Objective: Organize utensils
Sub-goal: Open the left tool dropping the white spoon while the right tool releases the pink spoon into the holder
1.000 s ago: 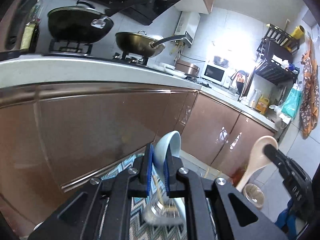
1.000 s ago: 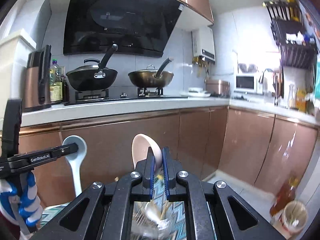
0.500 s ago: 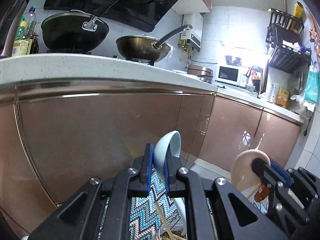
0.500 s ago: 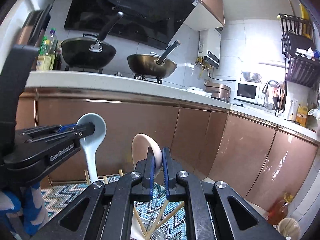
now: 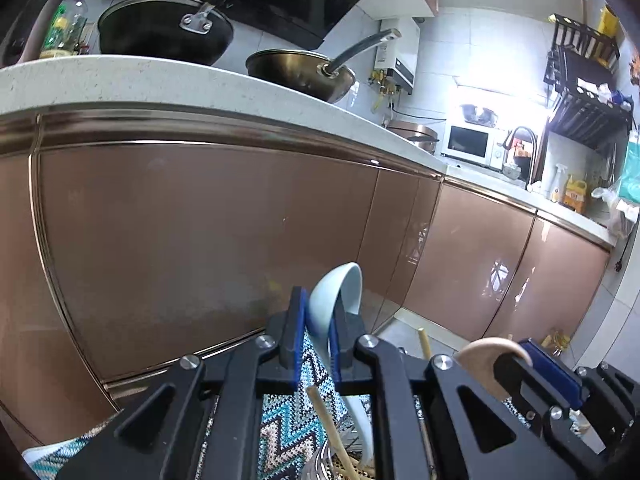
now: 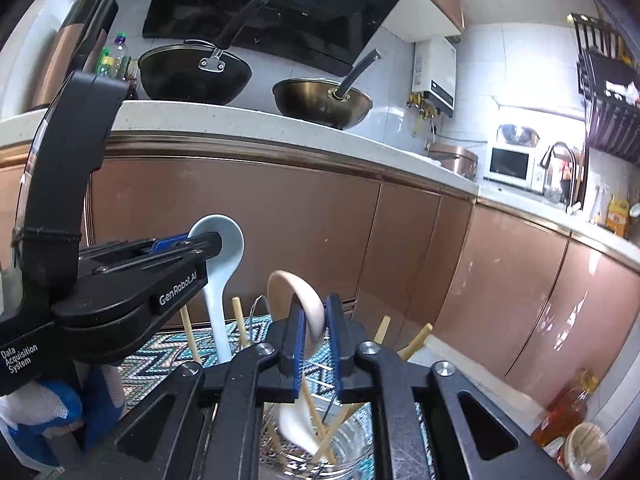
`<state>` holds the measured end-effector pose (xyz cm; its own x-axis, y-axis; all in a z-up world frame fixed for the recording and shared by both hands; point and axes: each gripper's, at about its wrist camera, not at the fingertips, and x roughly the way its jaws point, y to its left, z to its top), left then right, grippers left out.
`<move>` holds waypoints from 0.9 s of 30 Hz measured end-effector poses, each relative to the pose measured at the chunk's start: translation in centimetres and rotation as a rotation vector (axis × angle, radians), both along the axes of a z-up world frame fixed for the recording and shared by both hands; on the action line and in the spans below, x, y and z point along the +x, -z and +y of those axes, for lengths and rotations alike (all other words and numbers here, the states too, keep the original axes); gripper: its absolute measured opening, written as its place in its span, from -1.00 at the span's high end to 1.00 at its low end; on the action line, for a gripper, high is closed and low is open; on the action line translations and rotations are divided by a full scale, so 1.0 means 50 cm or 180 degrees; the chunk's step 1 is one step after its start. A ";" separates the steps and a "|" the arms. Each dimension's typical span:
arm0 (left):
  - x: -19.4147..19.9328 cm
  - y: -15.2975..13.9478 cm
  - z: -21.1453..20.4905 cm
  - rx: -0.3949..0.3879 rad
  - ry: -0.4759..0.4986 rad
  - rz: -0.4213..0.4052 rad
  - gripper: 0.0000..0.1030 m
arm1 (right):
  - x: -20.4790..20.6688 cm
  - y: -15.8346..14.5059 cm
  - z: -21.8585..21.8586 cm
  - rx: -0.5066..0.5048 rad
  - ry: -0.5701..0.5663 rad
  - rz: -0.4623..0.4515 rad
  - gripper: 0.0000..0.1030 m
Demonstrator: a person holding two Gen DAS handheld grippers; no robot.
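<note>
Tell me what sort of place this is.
A home kitchen, most likely: two woks sit on the stove under a black range hood, and a white microwave stands on the counter beside the sink tap.

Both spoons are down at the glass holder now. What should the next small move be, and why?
Probably finish opening the right tongs. Their jaws have just been opening and gaps show around the beige spoon, whose handle already reaches into the glass holder among the chopsticks. The left tongs look closed on the light blue spoon; release that after.
</note>
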<state>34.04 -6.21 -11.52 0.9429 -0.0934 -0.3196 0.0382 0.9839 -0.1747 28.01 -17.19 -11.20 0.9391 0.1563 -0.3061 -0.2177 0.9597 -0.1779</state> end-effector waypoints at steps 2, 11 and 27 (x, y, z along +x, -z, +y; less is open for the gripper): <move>-0.005 -0.004 0.005 -0.0009 0.0023 0.0015 0.77 | -0.008 -0.008 -0.003 0.0047 0.0038 -0.0016 0.52; -0.046 -0.040 0.034 -0.0096 0.0093 0.0071 0.65 | -0.059 -0.059 -0.017 0.0212 0.0142 -0.0070 0.29; -0.149 -0.136 0.047 -0.0163 0.0371 -0.0064 0.60 | -0.184 -0.130 -0.046 0.0333 0.0332 -0.0181 0.02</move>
